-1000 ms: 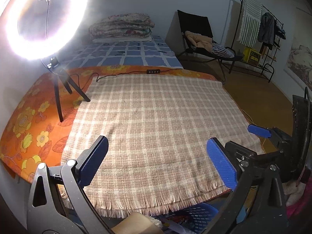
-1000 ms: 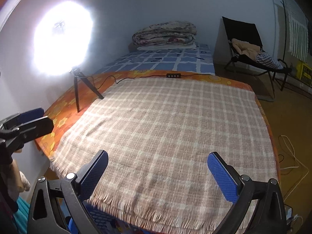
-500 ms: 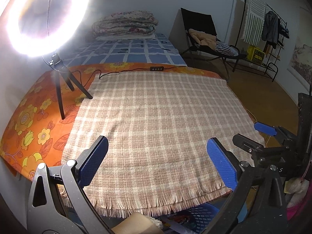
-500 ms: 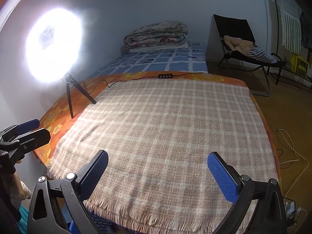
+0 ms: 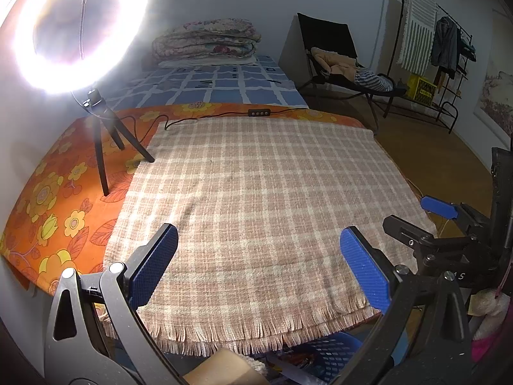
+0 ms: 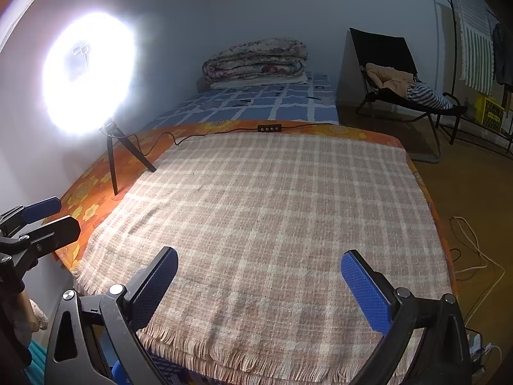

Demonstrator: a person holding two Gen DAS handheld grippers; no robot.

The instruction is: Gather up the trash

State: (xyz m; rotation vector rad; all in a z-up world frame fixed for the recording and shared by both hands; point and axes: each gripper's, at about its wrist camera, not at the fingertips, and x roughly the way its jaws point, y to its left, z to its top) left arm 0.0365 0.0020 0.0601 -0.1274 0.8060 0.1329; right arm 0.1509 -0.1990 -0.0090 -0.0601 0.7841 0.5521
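A: Jaw state?
B: Left gripper jaws spread wide, nothing between the blue pads. Right gripper same: wide, holding nothing.
A: Where are they?
B: Both hover over the near fringed edge of the plaid blanket, pointing along the bed. Right gripper also shows at the right edge of the left wrist view, left gripper at the left edge of the right wrist view. Side by side, apart.
A: Trash?
B: Can't see any on the blanket. Under its near edge there's a blue basket with some mixed items inside, too dark to identify. A tan box-like thing sits just left of it.
A: Surroundings?
B: Blanket lies on an orange floral sheet. Ring light on a small tripod stands on that sheet at the left, lit; its cable with inline remote runs along the blanket's far edge. Beyond: blue checked bedding, folded quilts. Right side: black folding chair with clothes, clothes rack by the wall.
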